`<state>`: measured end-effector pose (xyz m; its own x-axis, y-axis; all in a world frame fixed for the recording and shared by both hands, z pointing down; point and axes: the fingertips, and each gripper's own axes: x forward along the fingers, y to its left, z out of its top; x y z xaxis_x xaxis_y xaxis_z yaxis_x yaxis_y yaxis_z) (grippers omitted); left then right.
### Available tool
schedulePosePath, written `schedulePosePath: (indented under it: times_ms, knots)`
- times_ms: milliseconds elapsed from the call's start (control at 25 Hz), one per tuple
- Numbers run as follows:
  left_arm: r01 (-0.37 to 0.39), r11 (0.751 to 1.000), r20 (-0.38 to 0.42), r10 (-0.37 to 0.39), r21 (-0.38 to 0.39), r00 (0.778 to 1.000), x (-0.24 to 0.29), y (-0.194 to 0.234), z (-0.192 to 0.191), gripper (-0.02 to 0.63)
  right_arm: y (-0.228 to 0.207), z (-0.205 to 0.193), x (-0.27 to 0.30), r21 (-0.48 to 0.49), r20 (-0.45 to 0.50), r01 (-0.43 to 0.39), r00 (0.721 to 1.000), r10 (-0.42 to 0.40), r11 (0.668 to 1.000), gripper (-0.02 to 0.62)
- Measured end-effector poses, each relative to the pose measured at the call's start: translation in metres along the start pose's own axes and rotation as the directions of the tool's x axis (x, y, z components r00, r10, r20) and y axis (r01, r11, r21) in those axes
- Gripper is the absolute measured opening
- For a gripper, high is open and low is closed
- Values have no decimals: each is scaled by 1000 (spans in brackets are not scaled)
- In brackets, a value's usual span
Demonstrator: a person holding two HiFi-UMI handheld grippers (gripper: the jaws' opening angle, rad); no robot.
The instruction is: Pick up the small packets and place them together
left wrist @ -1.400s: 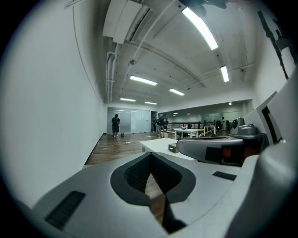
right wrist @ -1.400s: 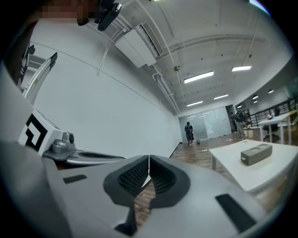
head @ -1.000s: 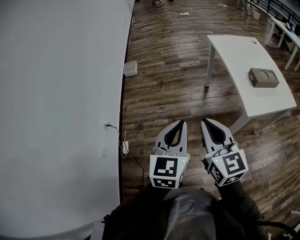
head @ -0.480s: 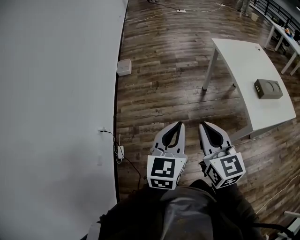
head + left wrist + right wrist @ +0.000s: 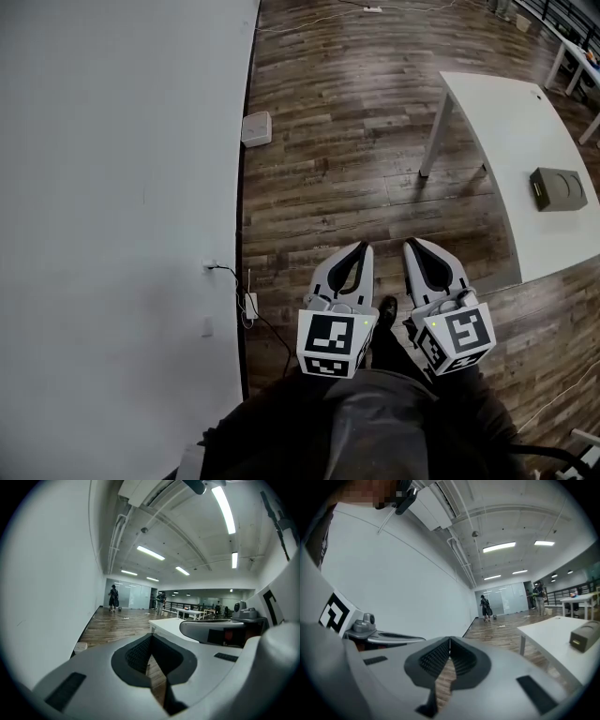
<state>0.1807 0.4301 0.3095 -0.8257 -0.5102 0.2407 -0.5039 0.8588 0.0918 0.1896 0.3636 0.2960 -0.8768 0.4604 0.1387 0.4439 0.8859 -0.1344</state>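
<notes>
From the head view, the left gripper (image 5: 360, 249) and the right gripper (image 5: 412, 246) are side by side and close to the person's dark-clothed body (image 5: 375, 431). They point forward over the dark wooden plank floor (image 5: 347, 141), and each has its white jaws drawn to a closed point with nothing in them. A plain white wall (image 5: 112, 187) fills the left, with a small white square box (image 5: 256, 128) on the floor at its foot and a black cable (image 5: 267, 323) trailing from a socket lower down. To the right stands a white rectangular table (image 5: 506, 141), and a grey box (image 5: 560, 188) rests on it near its far-right edge. In the left gripper view, the left gripper (image 5: 151, 641) has its ribbed black pads meeting at the tip, with only floor showing through the gap behind them. The right gripper (image 5: 215, 632) is just beside it, and the table (image 5: 168, 626) lies beyond. In the right gripper view, the right gripper (image 5: 450, 641) is likewise shut on nothing. The table (image 5: 553, 630) and the grey box (image 5: 584, 638) lie ahead to the right, well apart from the jaws. No view shows where the small packets lie.
</notes>
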Motion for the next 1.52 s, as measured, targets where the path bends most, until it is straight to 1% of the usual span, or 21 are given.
schedulePosePath:
  times_ms: [240, 520, 640, 800, 1040, 1160, 1320, 1400, 1520]
  knots:
    - [12, 1000, -25, -12, 19, 1000, 75, 3, 15, 3, -63, 8, 42, 18, 5, 15, 1000, -15, 1000, 5]
    - [51, 998, -65, -48, 42, 997, 166, -18, 29, 3, -146, 17, 77, 63, 10, 39, 999, -40, 997, 5]
    - [59, 997, -72, -55, 57, 996, 191, -24, 35, 3, -173, 21, 87, 76, 17, 49, 999, -51, 996, 5]
    - [70, 993, -83, -62, 96, 995, 217, -25, 46, 3, -195, 32, 97, 89, 41, 57, 997, -61, 994, 5]
    - [134, 984, -95, -123, 121, 988, 259, -36, 54, 3, -237, 34, 104, 110, 60, 125, 990, -132, 986, 5]
    - [189, 975, -102, -178, 113, 979, 284, -40, 55, 3, -257, 35, 114, 109, 53, 173, 982, -180, 979, 5]
    - [270, 959, -115, -260, 84, 959, 325, -35, 58, 3, -284, 37, 136, 95, 40, 251, 966, -256, 963, 5]
    - [312, 946, -118, -301, 86, 946, 347, -30, 63, 3, -298, 39, 149, 96, 34, 295, 954, -299, 951, 5]
    - [391, 915, -126, -378, 101, 917, 378, -25, 76, 3, -316, 44, 170, 104, 24, 368, 928, -372, 924, 5]
